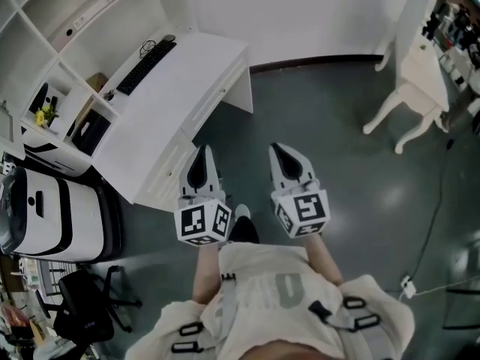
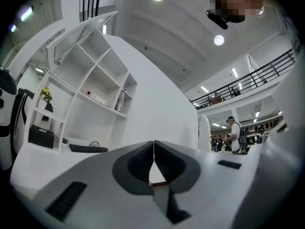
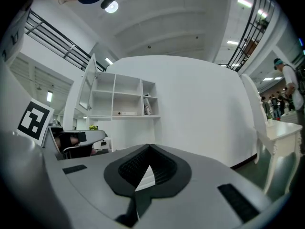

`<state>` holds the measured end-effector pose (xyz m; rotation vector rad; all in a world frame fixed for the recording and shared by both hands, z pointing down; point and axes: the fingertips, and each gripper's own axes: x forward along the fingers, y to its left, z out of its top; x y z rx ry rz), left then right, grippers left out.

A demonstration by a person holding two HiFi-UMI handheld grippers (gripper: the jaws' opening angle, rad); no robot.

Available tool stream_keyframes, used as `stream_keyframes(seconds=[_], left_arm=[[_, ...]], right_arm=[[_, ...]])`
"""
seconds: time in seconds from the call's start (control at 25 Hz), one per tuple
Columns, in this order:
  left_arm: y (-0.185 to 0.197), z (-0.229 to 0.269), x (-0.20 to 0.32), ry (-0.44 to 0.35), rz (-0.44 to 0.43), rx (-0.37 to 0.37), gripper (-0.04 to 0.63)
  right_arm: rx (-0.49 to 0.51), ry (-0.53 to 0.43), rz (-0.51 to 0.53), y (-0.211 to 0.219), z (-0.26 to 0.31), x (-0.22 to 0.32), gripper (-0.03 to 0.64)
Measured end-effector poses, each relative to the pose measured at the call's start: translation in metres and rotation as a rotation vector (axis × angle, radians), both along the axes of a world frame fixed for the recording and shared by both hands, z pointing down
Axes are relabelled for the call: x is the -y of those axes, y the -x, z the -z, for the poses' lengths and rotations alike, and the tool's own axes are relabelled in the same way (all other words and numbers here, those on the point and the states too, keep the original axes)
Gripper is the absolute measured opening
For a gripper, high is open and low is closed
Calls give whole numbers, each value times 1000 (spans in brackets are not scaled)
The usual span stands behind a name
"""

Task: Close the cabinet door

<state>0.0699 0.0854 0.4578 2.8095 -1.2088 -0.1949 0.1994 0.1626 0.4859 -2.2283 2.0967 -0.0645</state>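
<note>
Left claw and right claw, tips together (both empty)

The cabinet runs off the head view's top-left edge — distant people are too small to make out.

Bare grey floor runs clear ahead of you to the white wall. The desk juts in just left of your left gripper. An open cabinet door stands swung out from the shelves. A side table stands well right; a cable trails there. A black chair sits behind-left.
</note>
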Motion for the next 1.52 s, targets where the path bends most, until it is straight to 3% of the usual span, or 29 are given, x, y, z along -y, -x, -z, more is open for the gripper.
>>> stream_keyframes(seconds=[0.28, 0.68, 0.92, 1.52], left_arm=[[14, 25, 106, -12, 14, -27, 5], [59, 53, 241, -20, 109, -43, 5], [79, 55, 270, -15, 197, -25, 5], [169, 64, 298, -1, 609, -12, 5]], right_arm=[[-23, -45, 57, 21, 38, 112, -3], [-40, -59, 207, 80, 77, 258, -3], [-24, -36, 289, 98, 82, 298, -3], [-48, -85, 661, 173, 103, 370, -3]])
